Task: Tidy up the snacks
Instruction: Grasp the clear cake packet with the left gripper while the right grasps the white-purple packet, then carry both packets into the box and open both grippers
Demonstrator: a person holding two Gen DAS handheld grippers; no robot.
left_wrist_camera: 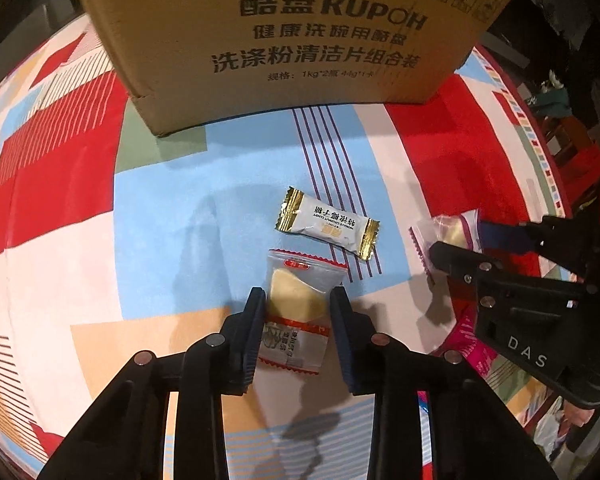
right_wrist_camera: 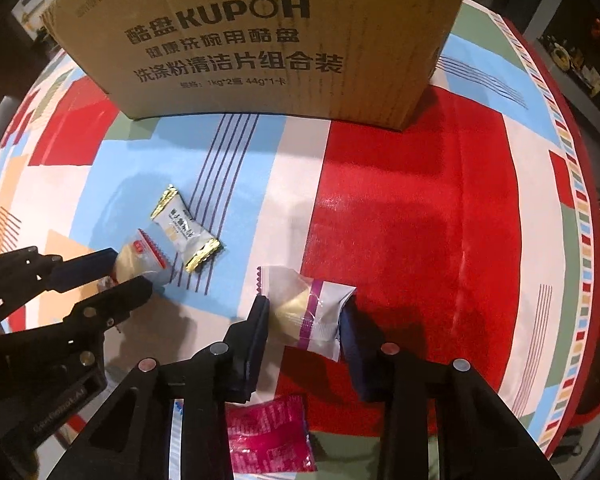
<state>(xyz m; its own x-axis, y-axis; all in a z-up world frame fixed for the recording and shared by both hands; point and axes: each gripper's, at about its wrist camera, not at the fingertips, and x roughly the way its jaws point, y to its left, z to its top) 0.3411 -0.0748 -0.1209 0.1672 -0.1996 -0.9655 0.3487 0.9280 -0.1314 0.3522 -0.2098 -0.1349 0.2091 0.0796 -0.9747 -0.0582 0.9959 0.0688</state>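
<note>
My left gripper [left_wrist_camera: 298, 300] is shut on a clear snack packet with red trim [left_wrist_camera: 296, 312] and a pale cake inside. It also shows in the right wrist view [right_wrist_camera: 140, 258]. My right gripper [right_wrist_camera: 304, 308] is shut on a clear packet with a purple band [right_wrist_camera: 308, 312], seen in the left wrist view [left_wrist_camera: 452, 232] too. A white candy with gold ends [left_wrist_camera: 327, 224] lies on the table just beyond the left gripper, also in the right wrist view [right_wrist_camera: 186, 230]. A cardboard box [left_wrist_camera: 284, 32] stands at the back [right_wrist_camera: 260, 40].
A pink snack packet [right_wrist_camera: 268, 436] lies on the table below my right gripper, partly seen in the left wrist view [left_wrist_camera: 472, 348]. The round table has a patterned red, blue and white cloth [right_wrist_camera: 412, 208]. Its edge curves at the right [right_wrist_camera: 580, 216].
</note>
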